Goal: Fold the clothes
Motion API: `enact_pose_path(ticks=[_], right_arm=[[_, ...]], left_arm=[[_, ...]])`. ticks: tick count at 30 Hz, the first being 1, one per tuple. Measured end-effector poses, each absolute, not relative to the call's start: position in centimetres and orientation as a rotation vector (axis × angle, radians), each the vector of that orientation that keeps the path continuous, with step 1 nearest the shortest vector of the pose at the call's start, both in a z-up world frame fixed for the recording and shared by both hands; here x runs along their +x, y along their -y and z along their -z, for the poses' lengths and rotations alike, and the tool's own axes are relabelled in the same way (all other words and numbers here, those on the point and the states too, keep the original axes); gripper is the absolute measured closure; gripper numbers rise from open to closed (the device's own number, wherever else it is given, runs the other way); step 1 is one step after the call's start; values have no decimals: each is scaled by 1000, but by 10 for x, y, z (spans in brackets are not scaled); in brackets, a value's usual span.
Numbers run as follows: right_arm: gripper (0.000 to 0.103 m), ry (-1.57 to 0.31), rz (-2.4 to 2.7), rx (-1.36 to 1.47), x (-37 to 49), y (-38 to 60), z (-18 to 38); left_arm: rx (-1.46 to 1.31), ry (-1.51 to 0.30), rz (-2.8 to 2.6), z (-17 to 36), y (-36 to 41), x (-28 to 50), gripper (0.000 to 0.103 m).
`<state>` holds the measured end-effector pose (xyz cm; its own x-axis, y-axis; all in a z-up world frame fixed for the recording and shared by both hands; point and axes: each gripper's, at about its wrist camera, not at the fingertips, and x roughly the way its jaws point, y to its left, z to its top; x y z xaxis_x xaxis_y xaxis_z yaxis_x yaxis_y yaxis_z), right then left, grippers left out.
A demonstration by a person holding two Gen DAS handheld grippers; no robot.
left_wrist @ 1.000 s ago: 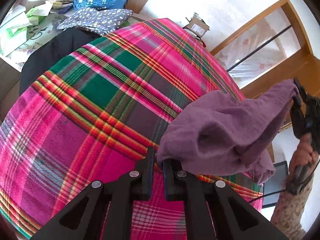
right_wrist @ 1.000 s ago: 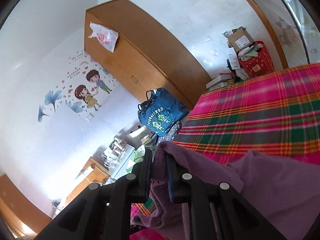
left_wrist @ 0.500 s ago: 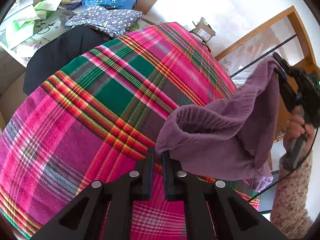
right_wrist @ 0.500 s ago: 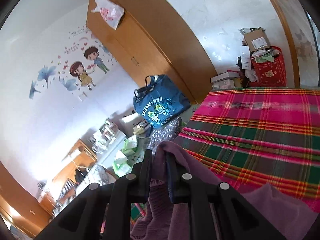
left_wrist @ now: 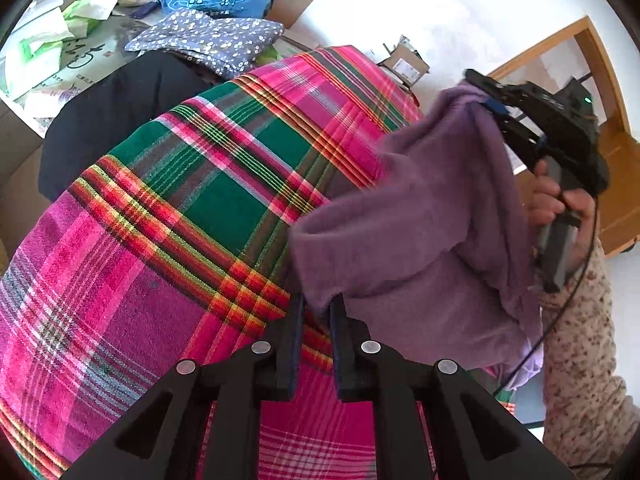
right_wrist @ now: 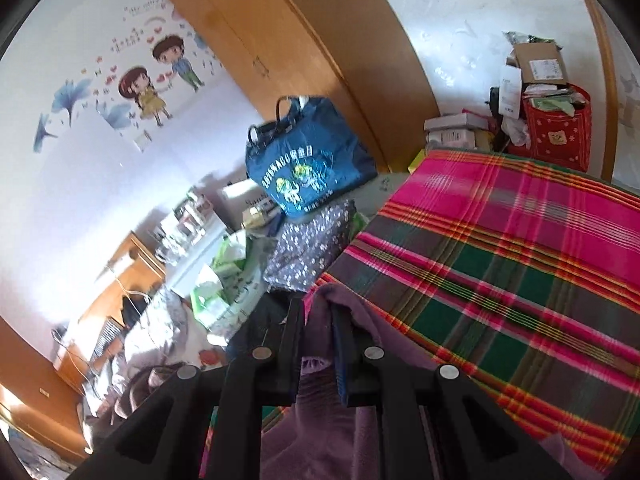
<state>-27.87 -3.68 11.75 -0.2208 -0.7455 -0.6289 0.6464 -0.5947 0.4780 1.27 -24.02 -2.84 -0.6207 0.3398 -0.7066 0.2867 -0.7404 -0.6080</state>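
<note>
A purple garment [left_wrist: 420, 232] hangs over the pink and green plaid bed cover [left_wrist: 200, 200], stretched between both grippers. My left gripper [left_wrist: 317, 312] is low over the cover. Its jaws are opening, and the garment's lower corner still sits between the pads, touching both. In the left wrist view my right gripper [left_wrist: 486, 98] is high at the right, held by a person's hand [left_wrist: 560, 196] and shut on the garment's upper edge. The right wrist view shows that gripper [right_wrist: 319, 312] pinching a fold of the purple garment [right_wrist: 320, 420] above the bed cover [right_wrist: 500, 260].
Beyond the bed's far edge lie a black garment [left_wrist: 112, 120], a floral cloth [left_wrist: 204, 36] and a blue bag [right_wrist: 308, 164] beside a cluttered table. A red basket [right_wrist: 556, 128] and boxes stand at the bed's head. A wooden wardrobe [right_wrist: 300, 40] lines the wall.
The right gripper carried its edge of the purple garment up and leftward over the bed, drawing the cloth taller. The left gripper stayed put and the gap between its fingers widened slightly.
</note>
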Motion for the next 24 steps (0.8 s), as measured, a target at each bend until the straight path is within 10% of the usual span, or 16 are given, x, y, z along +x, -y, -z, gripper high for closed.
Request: enact_pose_path(ticks=[14, 24], right_arm=[[85, 36, 1901, 1199, -305, 93, -75], [73, -7, 1865, 1257, -277, 67, -82]], left_arm=[[-1364, 1119, -2561, 26, 248, 15, 90], [-1348, 1104, -2645, 13, 257, 23, 65]])
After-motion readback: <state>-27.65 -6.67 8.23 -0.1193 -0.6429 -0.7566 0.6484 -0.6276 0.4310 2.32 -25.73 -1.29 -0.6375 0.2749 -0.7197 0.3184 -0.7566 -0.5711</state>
